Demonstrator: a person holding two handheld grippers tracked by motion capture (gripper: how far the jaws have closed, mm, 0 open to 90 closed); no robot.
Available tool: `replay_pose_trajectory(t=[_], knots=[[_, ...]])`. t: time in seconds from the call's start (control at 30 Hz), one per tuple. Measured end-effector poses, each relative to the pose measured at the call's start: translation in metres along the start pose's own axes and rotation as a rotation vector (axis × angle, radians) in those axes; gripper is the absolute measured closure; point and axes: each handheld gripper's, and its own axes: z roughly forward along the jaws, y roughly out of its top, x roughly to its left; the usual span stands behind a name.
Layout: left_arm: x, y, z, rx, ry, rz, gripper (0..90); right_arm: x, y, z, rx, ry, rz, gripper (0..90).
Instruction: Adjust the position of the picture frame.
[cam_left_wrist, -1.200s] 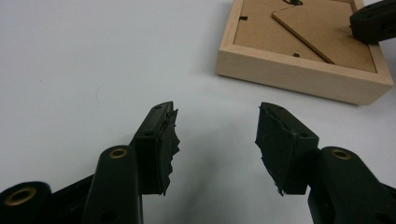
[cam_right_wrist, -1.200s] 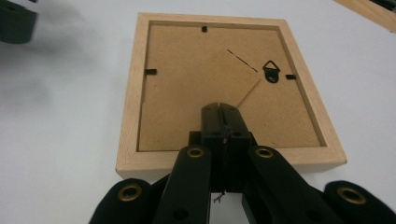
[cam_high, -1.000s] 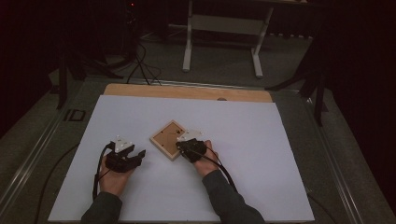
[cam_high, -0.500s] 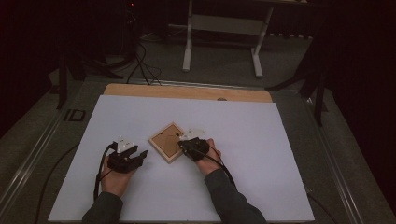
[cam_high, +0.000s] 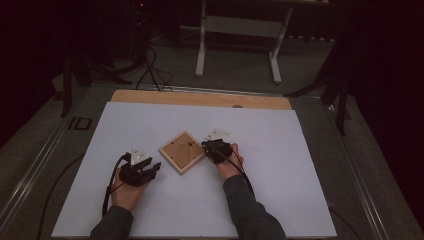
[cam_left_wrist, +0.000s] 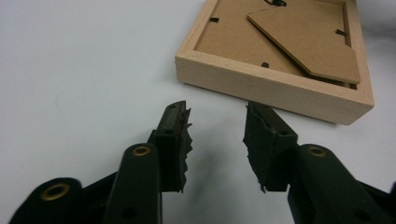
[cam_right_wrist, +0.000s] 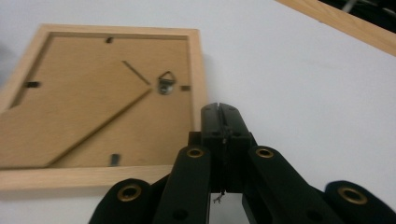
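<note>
One wooden picture frame (cam_high: 182, 152) and two grippers on one white sheet (cam_high: 280, 190).

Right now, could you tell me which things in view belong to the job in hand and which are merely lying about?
In the job:
- wooden picture frame, face down, backing board up
- left gripper, open, just short of the frame, jaws have just been closing, nothing between them
- right gripper, shut, beside the frame's edge

Lying about:
- white board underneath
- metal stand beyond the table
- floor cables

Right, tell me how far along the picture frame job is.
Done: the picture frame lies back up on the white board.
In hand: the left gripper faces its edge, open; its jaws have been closing. The right gripper is shut beside it.
Left: gripping the frame.
</note>
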Motion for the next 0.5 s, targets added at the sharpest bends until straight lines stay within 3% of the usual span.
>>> replay_pose_trajectory(t=[0.2, 0.37, 0.4, 0.5], knots=[[-0.001, 0.002, 0.003, -0.003, -0.012, -0.009, 68.1, -0.007, -0.002, 0.006, 0.025, -0.013, 0.013, 89.8], [-0.004, 0.004, 0.011, 0.017, -0.02, -0.006, 76.5, -0.006, -0.003, 0.007, 0.041, 0.008, 0.007, 89.8], [-0.004, 0.004, 0.012, 0.019, -0.021, -0.004, 82.5, -0.005, -0.003, 0.007, 0.045, 0.01, 0.002, 89.8], [-0.006, 0.006, 0.014, 0.025, -0.025, 0.003, 88.5, -0.005, -0.004, 0.005, 0.049, 0.017, -0.006, 89.8]])
